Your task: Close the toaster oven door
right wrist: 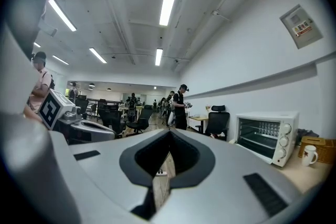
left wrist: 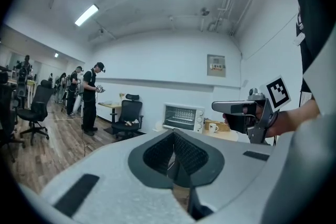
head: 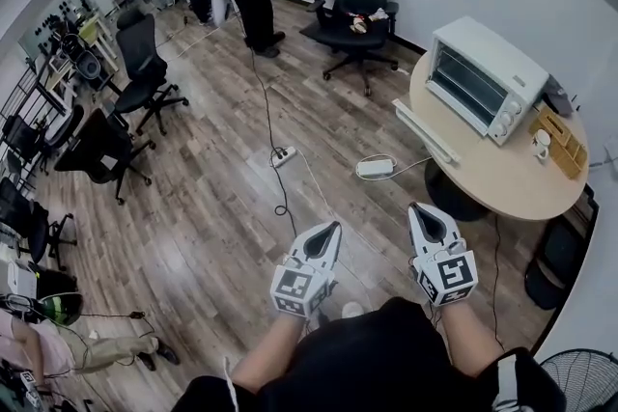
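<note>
Both grippers are closed and empty. The left gripper (head: 333, 227) (left wrist: 173, 134) and the right gripper (head: 417, 207) (right wrist: 169, 134) have their jaws pressed together with nothing between them. They are held low, well apart from the round table (head: 502, 174).

On that table stands the toaster oven (head: 478, 77) (left wrist: 182, 117) (right wrist: 265, 136), near the table's edge. Its long axis runs along that edge, and its front faces out from the table toward the wooden floor. The oven door (head: 425, 132) is down, a long white slab jutting past the table's rim.

The oven is a white box with a dark cavity, wire racks inside, and a column of round knobs (head: 504, 123) (right wrist: 286, 140) at the front's right end. Any print on it is too small to read. A white mug (head: 541, 142) sits on the table beside the oven's knob end.
</note>
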`<state>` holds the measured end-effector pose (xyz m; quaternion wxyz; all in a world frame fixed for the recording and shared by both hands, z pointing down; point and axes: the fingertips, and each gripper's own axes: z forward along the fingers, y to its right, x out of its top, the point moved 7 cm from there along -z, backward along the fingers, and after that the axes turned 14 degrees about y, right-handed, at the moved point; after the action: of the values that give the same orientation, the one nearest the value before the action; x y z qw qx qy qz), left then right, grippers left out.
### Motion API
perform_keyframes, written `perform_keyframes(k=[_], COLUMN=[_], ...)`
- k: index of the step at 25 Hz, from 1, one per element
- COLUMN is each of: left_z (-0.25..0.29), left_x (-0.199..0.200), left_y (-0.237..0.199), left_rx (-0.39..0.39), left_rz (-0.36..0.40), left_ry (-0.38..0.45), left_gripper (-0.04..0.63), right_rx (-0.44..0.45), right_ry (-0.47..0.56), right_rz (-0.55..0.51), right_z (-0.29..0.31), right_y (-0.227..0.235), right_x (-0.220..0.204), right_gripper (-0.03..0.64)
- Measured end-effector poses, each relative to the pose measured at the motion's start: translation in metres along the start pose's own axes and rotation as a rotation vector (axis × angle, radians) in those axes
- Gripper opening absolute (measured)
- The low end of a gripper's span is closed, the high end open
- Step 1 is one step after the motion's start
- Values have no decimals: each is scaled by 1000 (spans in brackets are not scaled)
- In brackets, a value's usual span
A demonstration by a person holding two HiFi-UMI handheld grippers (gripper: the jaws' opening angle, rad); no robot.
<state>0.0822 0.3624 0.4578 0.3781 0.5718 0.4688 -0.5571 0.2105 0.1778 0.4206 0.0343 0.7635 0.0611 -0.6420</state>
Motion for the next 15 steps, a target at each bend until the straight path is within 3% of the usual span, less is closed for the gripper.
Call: perform_keyframes(k=[7, 15], left_z=[10, 54], left_x=[-7, -13], left_y=[-15, -36], left_rx=[-15, -33], left_rz=[-18, -24], left_ry=[-7, -48], left_gripper=[5, 5], right_rx=[-13, -39], right_ry=[-20, -45], right_rz=[-2, 13], right_z=[12, 46], right_y=[-2, 30], right_x=[-8, -20], right_gripper=[-1, -1])
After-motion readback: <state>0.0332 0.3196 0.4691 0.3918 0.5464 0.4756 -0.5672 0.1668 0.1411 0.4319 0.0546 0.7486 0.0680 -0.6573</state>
